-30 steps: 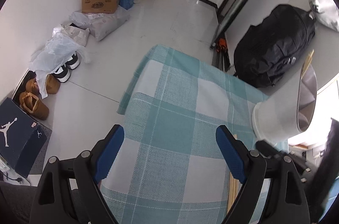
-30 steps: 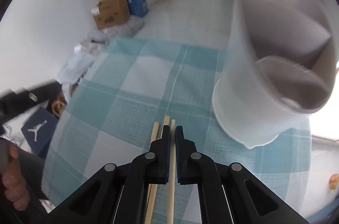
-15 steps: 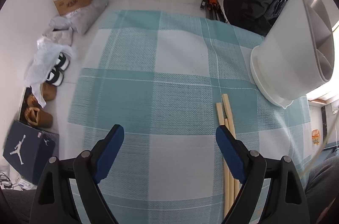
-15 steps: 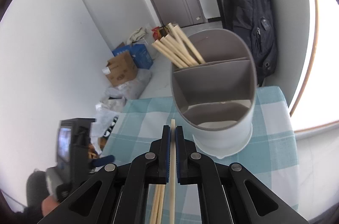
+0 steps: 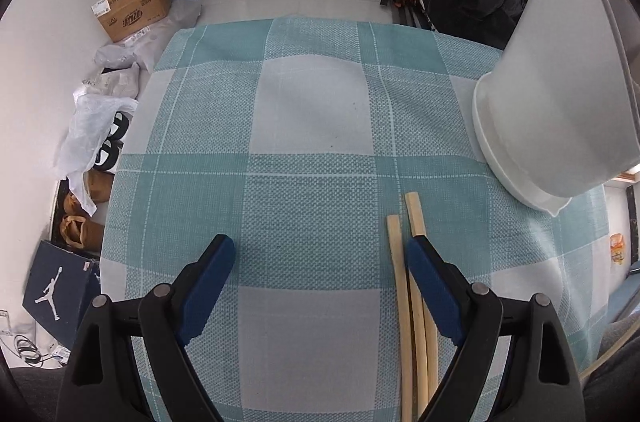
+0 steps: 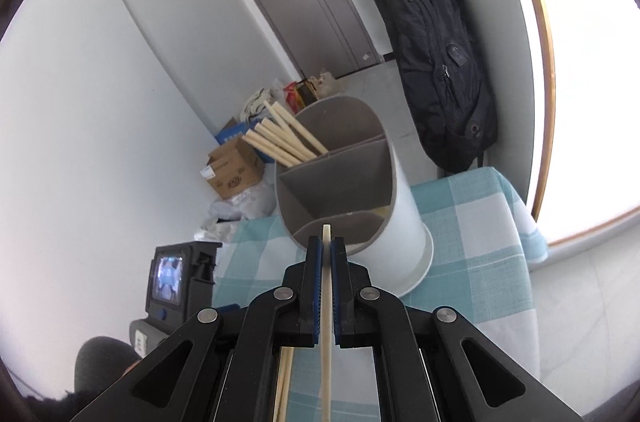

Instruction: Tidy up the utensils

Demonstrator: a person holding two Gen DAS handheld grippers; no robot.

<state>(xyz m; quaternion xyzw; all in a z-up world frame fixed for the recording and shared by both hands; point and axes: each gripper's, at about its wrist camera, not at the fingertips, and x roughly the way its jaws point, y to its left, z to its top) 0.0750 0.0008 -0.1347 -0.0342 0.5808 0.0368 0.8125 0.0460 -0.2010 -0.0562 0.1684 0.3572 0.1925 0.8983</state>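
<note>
My right gripper [image 6: 326, 242] is shut on one pale wooden chopstick [image 6: 326, 302], lifted above the table, its tip in front of the rim of a white utensil holder [image 6: 384, 206] with grey dividers. Several chopsticks [image 6: 286, 136] lean out of the holder's far compartment. In the left wrist view my left gripper [image 5: 318, 252] hangs open over the teal checked tablecloth [image 5: 312, 126], nothing between its blue pads. Three loose chopsticks [image 5: 404, 286] lie on the cloth beside its right finger [image 5: 430, 286]. The white holder [image 5: 560, 102] stands at the right.
A black backpack [image 6: 436, 54] hangs at the wall behind the table. On the floor to the left lie cardboard boxes [image 5: 134, 2], plastic bags [image 5: 92, 126], shoes and a dark shoebox [image 5: 56, 286]. The left gripper's back with a small lit screen [image 6: 170, 280] shows in the right wrist view.
The right gripper rose off the cloth with one chopstick and tilted up toward the holder's top. The left gripper swung over the cloth and came down close beside the loose chopsticks.
</note>
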